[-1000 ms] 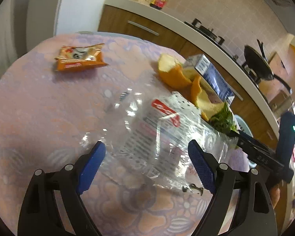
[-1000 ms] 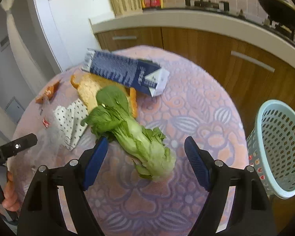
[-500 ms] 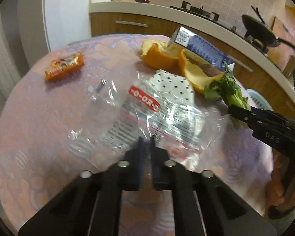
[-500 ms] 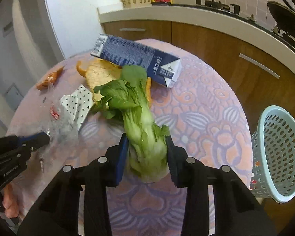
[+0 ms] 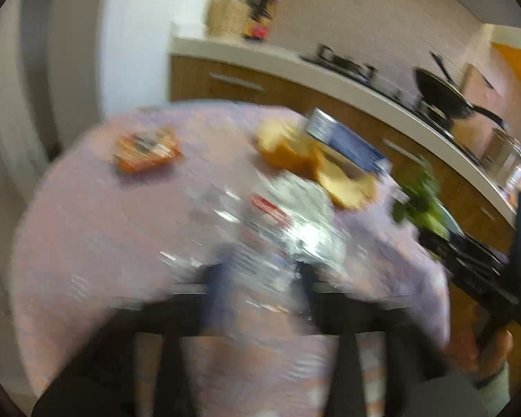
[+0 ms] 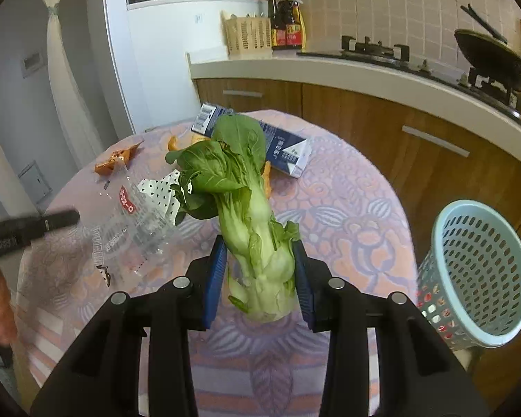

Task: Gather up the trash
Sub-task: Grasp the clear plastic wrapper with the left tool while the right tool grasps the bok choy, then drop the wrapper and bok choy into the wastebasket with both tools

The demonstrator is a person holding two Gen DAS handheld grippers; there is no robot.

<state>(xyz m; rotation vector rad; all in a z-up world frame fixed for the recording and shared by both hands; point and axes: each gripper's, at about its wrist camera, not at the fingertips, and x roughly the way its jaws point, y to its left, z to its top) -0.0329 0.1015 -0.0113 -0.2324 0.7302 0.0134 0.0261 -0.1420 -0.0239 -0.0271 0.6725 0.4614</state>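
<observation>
You had the round cloth-covered counter far from cleared at this point. The pale blue basket stood off the counter's edge, and something coloured showed through its lower holes, too small to name. Of the trash, the blue carton lay on its side well away from the basket, at the far side of the counter, untouched. The bok choy was the piece in hand: your right tongs pinched its pale stem end from both sides, leaves pointing away from you, and it looked raised off the cloth, nearer the basket than any other item but not yet over it. The clear wrapper with the red label lay farther from the basket than the bok choy. Your left tongs were over it with the jaws opening and the film between the pads; that view was badly blurred, but the pads looked spread rather than pressing. Beyond it from the basket sat the orange peels beside the carton, the dotted paper, and farthest off the orange snack packet. By my reading, one item was on its way and five were left.
</observation>
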